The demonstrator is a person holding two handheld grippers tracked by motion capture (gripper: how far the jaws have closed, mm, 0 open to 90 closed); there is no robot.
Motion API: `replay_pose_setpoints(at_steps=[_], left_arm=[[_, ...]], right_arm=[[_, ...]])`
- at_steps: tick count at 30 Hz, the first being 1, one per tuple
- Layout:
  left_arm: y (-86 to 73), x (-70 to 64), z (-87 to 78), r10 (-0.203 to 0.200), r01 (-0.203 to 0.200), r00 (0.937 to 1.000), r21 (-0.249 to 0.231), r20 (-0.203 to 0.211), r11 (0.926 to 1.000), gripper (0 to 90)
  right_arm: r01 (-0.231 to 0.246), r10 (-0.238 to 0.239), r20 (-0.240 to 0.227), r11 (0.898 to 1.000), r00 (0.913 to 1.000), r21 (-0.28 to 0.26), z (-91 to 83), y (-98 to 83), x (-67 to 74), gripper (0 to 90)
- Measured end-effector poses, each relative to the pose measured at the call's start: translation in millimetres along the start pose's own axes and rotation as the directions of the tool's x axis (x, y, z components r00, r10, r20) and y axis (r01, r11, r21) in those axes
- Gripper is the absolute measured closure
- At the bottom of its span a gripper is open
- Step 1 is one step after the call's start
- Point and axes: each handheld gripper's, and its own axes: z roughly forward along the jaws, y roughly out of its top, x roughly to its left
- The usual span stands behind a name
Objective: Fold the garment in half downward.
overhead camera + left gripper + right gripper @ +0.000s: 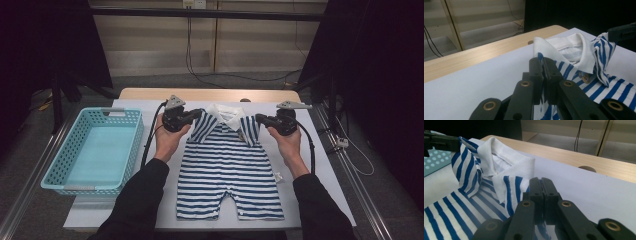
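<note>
A blue-and-white striped baby romper (pixel 225 170) with a white collar (pixel 225 114) lies flat on a pale sheet (pixel 320 170), legs toward the person. My left gripper (pixel 198 115) is shut on the romper's left shoulder, which is raised off the sheet. My right gripper (pixel 258 119) is shut on the right shoulder. In the left gripper view the jaws (pixel 543 71) pinch striped cloth beside the collar (pixel 574 45), and the other gripper (pixel 624 31) holds the far sleeve up. In the right gripper view the jaws (pixel 541 187) clamp the striped shoulder beside the collar (pixel 506 157).
An empty teal plastic basket (pixel 60 165) stands left of the sheet, also seen as basket (pixel 436 160). The wooden table edge (pixel 210 94) runs behind the collar. Cables hang at the back wall, and dark curtains flank both sides.
</note>
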Motion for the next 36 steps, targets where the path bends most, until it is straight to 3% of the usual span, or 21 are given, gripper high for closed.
replay_pose_setpoints(at_steps=[10,22,36], left_arm=[[-2.8,-12.1,-13.5,0.047,-0.047,0.9986,0.001,0.023,0.9989,86.5],[-4.6,-26.2,-25.7,0.071,-0.071,0.9960,-0.002,0.054,0.9975,86.6],[-12.8,-35.8,-40.4,0.098,-0.101,0.9919,0.036,0.080,0.9942,86.6]], right_arm=[[0.035,-0.035,-0.012,0.999,0.9993,0.009,-13.1,-3.9,14.0,88.6],[0.067,-0.066,-0.033,0.998,0.9972,0.010,-28.4,-7.3,26.6,88.6],[0.086,-0.084,-0.057,0.996,0.9948,0.036,-37.0,-22.9,38.0,88.6]])
